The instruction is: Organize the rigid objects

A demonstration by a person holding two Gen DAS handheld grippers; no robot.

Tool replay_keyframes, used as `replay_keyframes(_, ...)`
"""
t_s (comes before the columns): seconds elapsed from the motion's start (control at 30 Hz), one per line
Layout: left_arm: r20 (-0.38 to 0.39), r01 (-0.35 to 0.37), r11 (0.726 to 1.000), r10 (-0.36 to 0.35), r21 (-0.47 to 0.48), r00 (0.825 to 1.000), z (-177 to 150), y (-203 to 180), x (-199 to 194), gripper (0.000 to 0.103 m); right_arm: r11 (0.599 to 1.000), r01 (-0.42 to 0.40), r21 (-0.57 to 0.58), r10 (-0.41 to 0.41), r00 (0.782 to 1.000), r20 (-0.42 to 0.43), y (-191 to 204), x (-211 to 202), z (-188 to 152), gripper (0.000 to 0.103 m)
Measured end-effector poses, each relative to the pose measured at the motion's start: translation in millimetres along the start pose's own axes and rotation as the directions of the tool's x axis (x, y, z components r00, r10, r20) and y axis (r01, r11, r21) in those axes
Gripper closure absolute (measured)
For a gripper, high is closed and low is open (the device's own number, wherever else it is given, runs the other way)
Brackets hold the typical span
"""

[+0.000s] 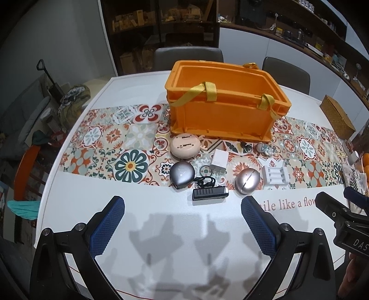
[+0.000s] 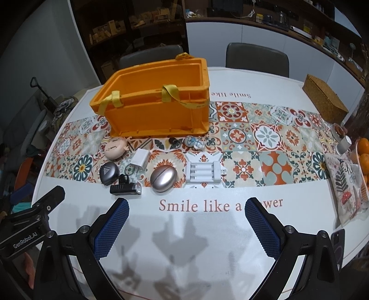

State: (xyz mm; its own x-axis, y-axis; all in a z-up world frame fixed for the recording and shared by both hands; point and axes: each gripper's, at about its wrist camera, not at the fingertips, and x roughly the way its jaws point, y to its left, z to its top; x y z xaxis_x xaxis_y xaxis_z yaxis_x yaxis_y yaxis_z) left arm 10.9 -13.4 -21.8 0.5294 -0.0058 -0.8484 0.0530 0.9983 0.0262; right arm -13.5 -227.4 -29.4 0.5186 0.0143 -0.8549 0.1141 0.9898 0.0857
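A: What does the right wrist view show that the left does not?

B: A leaf-print cushion (image 2: 346,187), oranges (image 2: 364,157) and the full lettering on the white table (image 2: 230,230).

A: And the crate?

B: The orange plastic crate (image 1: 227,101), ribbed with yellow straps, stands on the patterned tile runner (image 1: 96,147). In front lie a silver egg-shaped case (image 1: 248,181), white charger (image 1: 219,160), battery holder (image 1: 275,175) and black light (image 1: 209,193).

A: The grippers?

B: The left gripper (image 1: 182,225) and right gripper (image 2: 186,227) hover spread wide, holding nothing. Shelves (image 1: 161,20) stand behind.
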Motion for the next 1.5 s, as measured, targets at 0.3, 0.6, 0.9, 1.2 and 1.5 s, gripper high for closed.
replay_keyframes(0.3, -0.072, 0.026, 1.000, -0.027, -0.018, 0.997, 9.1, -14.5, 32.1, 0.000, 1.000, -0.002, 0.007, 0.002, 0.999, -0.053, -12.4, 24.5, 12.6, 0.002)
replay_keyframes(0.6, -0.165, 0.060, 0.997, -0.067, -0.049, 0.984, 8.4, -27.8, 72.4, 0.000, 1.000, -0.007, 0.004, 0.007, 0.995, -0.099, -25.1, 55.4, 19.8, 0.002)
replay_keyframes(0.9, -0.228, 0.046, 0.997, -0.059, -0.062, 0.972, 8.5, -35.7, 109.6, 0.000, 1.000, -0.023, 0.001, 0.023, 0.989, -0.149, -31.0, 90.6, 23.2, 0.002)
replay_keyframes(1.2, -0.280, 0.038, 0.998, -0.052, -0.055, 0.959, 9.5, -39.8, 144.9, 0.000, 0.999, -0.034, 0.005, 0.034, 0.980, -0.198, -32.3, 120.2, 24.1, 0.002)
replay_keyframes(1.5, -0.308, 0.029, 0.999, -0.041, -0.045, 0.950, 9.2, -42.7, 174.0, 0.002, 1.000, -0.022, 0.019, 0.026, 0.974, -0.227, -36.6, 140.8, 24.3, 0.002)
